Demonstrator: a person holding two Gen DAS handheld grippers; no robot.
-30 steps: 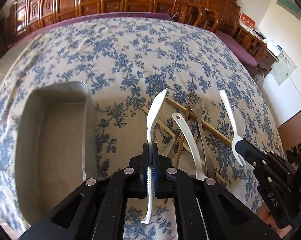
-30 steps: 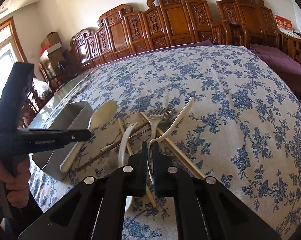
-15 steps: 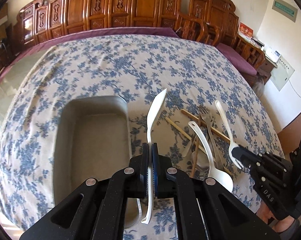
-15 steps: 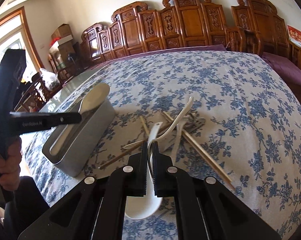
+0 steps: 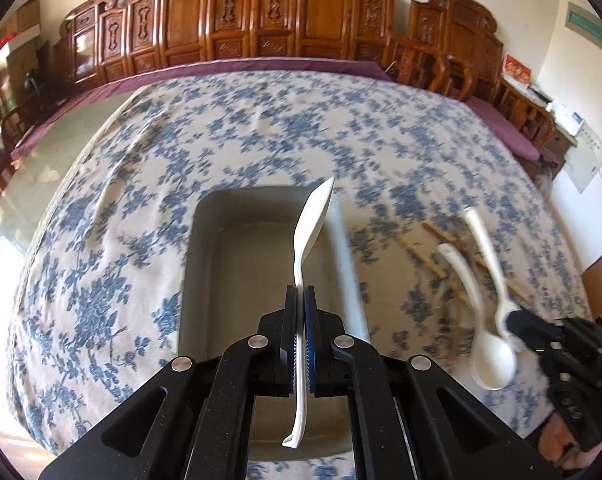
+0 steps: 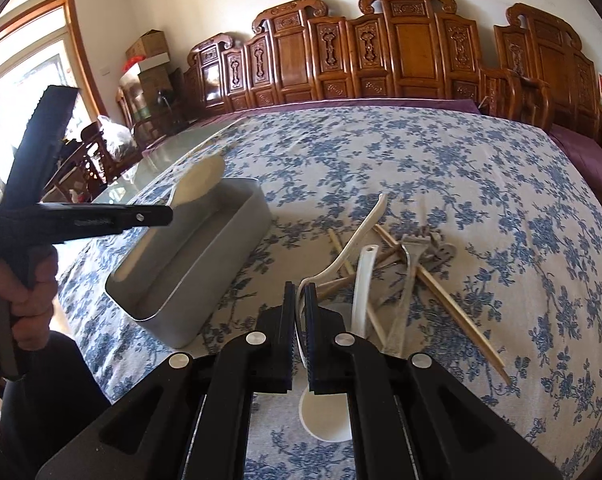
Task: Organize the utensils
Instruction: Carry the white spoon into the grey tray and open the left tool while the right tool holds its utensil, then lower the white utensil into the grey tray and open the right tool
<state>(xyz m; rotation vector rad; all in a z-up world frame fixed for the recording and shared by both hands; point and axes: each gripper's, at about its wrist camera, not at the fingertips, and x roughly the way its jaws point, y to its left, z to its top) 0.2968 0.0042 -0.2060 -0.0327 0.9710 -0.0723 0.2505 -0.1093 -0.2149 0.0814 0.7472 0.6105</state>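
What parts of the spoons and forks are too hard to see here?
- Left wrist view: the utensil pile is motion-blurred; forks cannot be picked out.
- Right wrist view: the gripped white plastic spoon passes behind the right gripper, hiding its middle.
- Right wrist view: the left gripper hides the other white spoon's handle above the grey metal tray.

I see a cream tablecloth patterned with blue flowers, a matte grey metal tray, white ceramic spoons, tan chopsticks, and carved reddish-brown wooden chairs.
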